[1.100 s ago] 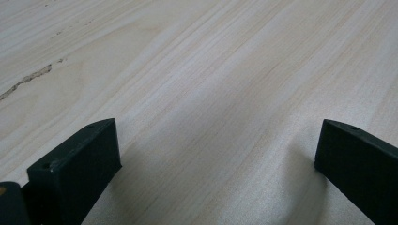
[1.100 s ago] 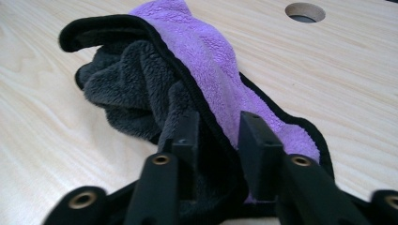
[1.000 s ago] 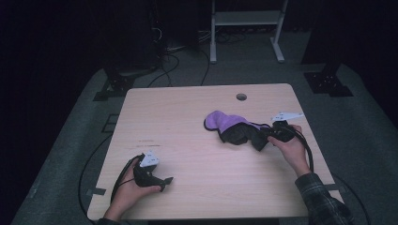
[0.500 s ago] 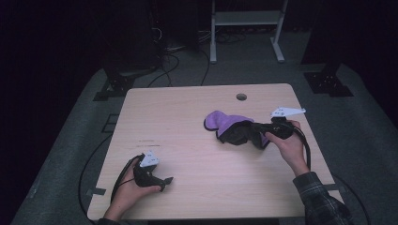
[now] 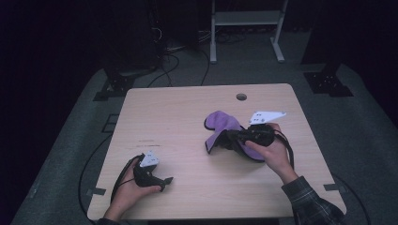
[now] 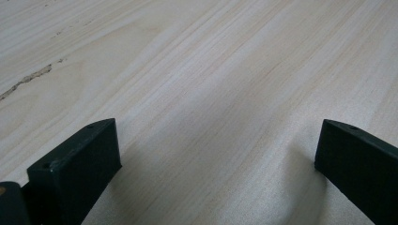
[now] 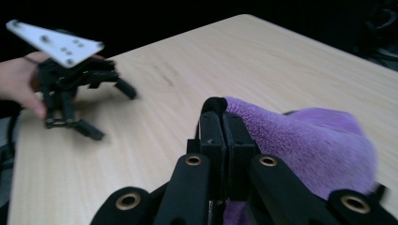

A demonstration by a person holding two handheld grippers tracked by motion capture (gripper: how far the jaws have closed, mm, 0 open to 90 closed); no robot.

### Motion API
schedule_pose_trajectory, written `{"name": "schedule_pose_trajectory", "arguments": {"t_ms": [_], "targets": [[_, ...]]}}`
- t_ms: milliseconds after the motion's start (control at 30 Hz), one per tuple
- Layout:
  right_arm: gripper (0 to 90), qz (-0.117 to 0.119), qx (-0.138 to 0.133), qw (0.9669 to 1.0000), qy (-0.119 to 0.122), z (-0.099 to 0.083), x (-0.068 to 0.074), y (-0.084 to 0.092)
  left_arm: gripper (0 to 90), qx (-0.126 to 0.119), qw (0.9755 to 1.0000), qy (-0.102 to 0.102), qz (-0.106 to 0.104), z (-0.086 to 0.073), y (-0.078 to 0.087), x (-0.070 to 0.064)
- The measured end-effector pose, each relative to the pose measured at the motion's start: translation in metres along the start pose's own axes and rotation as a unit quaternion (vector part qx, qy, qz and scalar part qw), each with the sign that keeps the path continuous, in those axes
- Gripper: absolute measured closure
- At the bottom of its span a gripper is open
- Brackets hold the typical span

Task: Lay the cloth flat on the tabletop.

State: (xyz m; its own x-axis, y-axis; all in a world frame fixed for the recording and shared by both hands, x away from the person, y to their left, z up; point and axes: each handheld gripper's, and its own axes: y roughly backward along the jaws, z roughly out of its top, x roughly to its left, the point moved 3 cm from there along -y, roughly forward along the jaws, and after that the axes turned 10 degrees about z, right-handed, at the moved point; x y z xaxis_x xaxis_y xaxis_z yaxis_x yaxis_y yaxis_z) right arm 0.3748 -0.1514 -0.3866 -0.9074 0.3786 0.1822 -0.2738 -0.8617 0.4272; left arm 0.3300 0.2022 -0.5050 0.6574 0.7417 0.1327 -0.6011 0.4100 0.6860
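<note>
From the high view I see the purple cloth (image 5: 224, 130) lying right of the middle of the table (image 5: 178, 117), with my right gripper (image 5: 229, 139) clamped on its near left edge and one corner already lifted clear of the wood. My left gripper (image 5: 165, 181) rests at the near left, well apart from the cloth, and here I cannot tell how its jaws stand. In the left gripper view the two black jaws stand wide apart over bare table (image 6: 211, 84), with nothing between them. In the right gripper view the jaws of the right gripper (image 7: 220, 123) are pressed together on the cloth's (image 7: 300, 140) dark-trimmed hem, and the fleecy purple body drapes off to the right; the left gripper (image 7: 101, 110) sits farther off on the wood, a hand behind it. I judge the cloth light, soft and limp: it will sag and fold under its own weight, so a pinch at the hem or a corner holds best, and a second grip on another corner would keep it spread.
</note>
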Motion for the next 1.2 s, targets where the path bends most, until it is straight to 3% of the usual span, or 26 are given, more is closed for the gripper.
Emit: {"name": "schedule_pose_trajectory", "arguments": {"t_ms": [33,233,500,633,667,833,933,967,1000,1067,1200], "targets": [[87.6,0.018,0.004,0.9998,0.001,0.001,0.008,-0.008,0.0,0.0,1.0,0.0,0.0,0.0,0.0,0.0],[87.6,0.06,0.016,0.998,0.011,0.002,0.028,-0.029,0.0,0.002,1.0,-0.002,0.0,0.0,0.0,0.0],[87.2,0.122,0.051,0.9908,0.029,-0.005,0.063,-0.062,0.0,0.002,1.0,-0.002,0.0,0.0,0.0,0.0],[74.0,0.128,0.054,0.9898,0.031,-0.008,0.066,-0.068,0.0,0.002,1.0,-0.002,0.0,0.0,0.0,0.0],[67.9,0.125,0.048,0.9905,0.032,-0.007,0.066,-0.066,0.0,0.002,1.0,-0.002,0.0,0.0,0.0,0.0],[62.2,0.112,0.034,0.9925,0.033,-0.004,0.061,-0.053,0.0,0.002,1.0,-0.002,0.0,0.0,0.0,0.0],[57.4,0.081,0.03,0.9959,0.027,-0.007,0.048,-0.038,0.0,0.002,1.0,-0.002,0.0,0.0,0.0,0.0],[57.4,0.081,0.03,0.9959,0.027,-0.007,0.048,-0.038,0.0,0.001,1.0,-0.002,0.0,0.0,0.0,0.0],[56.3,0.057,0.031,0.9978,0.016,-0.013,0.038,-0.03,0.0,0.001,1.0,-0.002,0.0,0.0,0.0,0.0],[55.7,0.05,0.031,0.9982,0.014,-0.016,0.034,-0.028,0.0,0.002,1.0,-0.002,0.0,0.0,0.0,0.0],[54.0,0.006,0.049,0.9988,-0.001,-0.036,0.014,-0.016,0.0,0.002,1.0,-0.003,0.0,0.0,0.0,0.0]]}}
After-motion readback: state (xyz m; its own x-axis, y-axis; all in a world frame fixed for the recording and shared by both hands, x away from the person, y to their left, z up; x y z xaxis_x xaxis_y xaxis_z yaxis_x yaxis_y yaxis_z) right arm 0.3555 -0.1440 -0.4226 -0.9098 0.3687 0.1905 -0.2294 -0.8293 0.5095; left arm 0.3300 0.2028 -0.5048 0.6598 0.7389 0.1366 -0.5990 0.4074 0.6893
